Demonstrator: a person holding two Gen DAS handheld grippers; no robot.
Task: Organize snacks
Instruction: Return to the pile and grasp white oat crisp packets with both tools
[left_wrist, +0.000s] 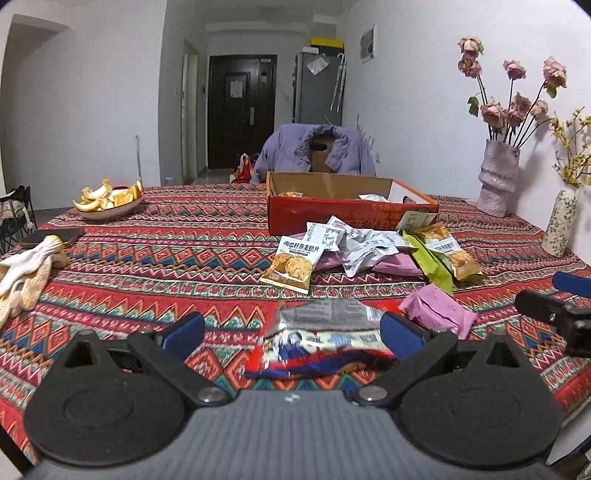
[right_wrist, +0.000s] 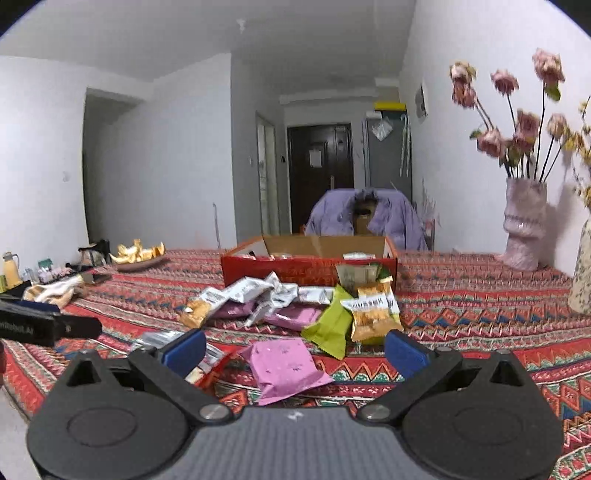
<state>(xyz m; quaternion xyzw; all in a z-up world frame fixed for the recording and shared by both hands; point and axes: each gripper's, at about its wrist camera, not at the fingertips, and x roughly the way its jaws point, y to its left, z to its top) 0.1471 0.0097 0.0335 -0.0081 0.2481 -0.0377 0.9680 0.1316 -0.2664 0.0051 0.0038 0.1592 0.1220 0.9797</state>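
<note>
Currently one red box (left_wrist: 343, 218), two vases (left_wrist: 496, 177), one peel plate (left_wrist: 110, 212); left gripper (left_wrist: 291, 332) and right gripper (right_wrist: 295, 349) both spread wide, holding nothing.

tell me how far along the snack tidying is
Early. A few packets already lie in the red box. Both grippers are open: the left gripper frames a red-and-blue packet, the right gripper frames a pink packet. The pile of packets is still on the tablecloth.
</note>
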